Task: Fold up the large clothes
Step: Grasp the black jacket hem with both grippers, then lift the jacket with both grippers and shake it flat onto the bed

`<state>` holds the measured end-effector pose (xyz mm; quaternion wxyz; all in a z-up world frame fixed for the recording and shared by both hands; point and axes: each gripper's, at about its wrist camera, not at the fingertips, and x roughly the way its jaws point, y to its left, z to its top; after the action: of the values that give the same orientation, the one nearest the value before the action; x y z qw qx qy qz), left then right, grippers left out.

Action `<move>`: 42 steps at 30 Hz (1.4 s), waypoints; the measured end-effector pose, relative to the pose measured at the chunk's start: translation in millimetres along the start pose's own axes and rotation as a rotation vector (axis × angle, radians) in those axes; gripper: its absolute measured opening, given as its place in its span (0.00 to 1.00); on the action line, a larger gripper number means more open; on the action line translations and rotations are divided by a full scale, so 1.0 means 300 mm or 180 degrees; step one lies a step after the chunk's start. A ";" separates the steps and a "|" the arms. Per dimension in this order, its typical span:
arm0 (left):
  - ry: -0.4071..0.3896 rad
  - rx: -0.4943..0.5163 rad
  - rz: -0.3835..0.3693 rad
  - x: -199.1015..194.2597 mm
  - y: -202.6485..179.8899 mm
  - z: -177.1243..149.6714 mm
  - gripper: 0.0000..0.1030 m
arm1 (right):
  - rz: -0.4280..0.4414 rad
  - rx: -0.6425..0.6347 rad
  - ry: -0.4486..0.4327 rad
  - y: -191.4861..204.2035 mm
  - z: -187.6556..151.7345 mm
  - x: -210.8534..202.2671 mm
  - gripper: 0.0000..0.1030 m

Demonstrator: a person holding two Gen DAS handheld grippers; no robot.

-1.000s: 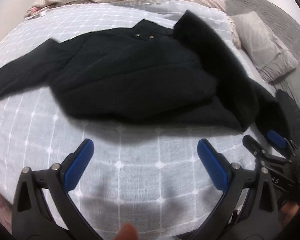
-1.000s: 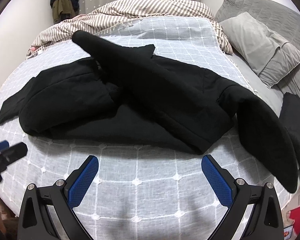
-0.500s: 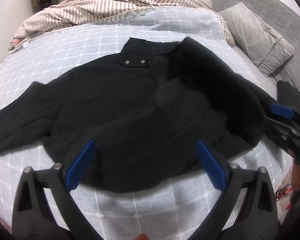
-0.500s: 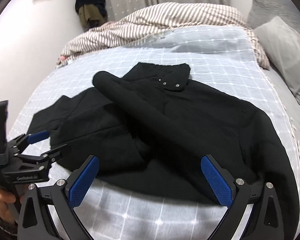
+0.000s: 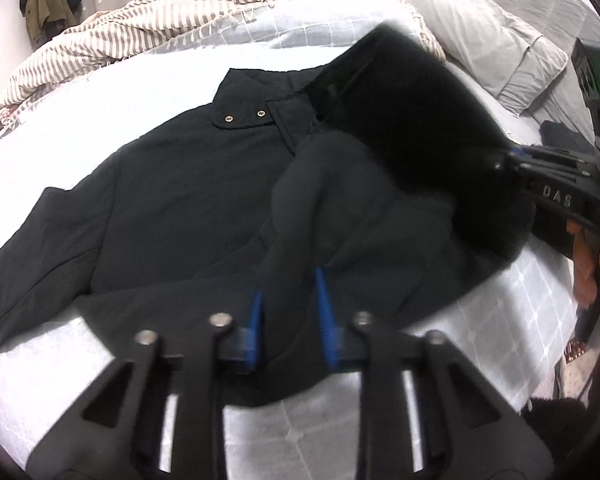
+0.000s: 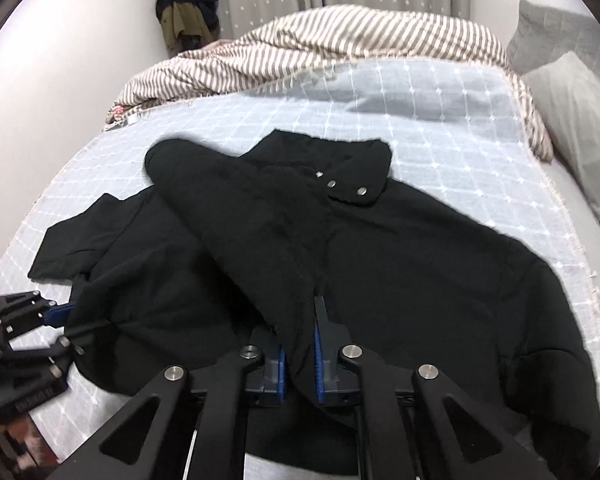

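A large black jacket with a snap collar lies front up on the bed; it also shows in the right wrist view. One sleeve is folded across its chest. My left gripper is shut on a bunched fold of the jacket's near hem. My right gripper is shut on the jacket's near edge, by the base of the folded sleeve. Each gripper shows in the other's view, the right one at the jacket's right side and the left one at its left.
The bed has a pale blue checked cover. A striped duvet is heaped at the far side. Grey pillows lie to the right. Dark clothes hang on the wall. A dark garment lies beside the pillows.
Both grippers moved forward over the jacket's near edge and closed on the fabric. They were open a moment ago. The near part of the jacket is now bunched up.
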<state>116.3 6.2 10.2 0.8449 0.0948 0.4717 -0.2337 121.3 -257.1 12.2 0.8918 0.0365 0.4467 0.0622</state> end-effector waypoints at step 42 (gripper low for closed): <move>-0.0071 -0.0536 0.0408 -0.481 0.509 -0.723 0.86 | -0.0245 0.0007 0.0660 -0.362 -0.742 -0.677 0.45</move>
<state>-37.4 266.3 5.9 0.8683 0.0508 0.4732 -0.1397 -169.1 -391.7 26.7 0.8425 0.0137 0.5377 0.0309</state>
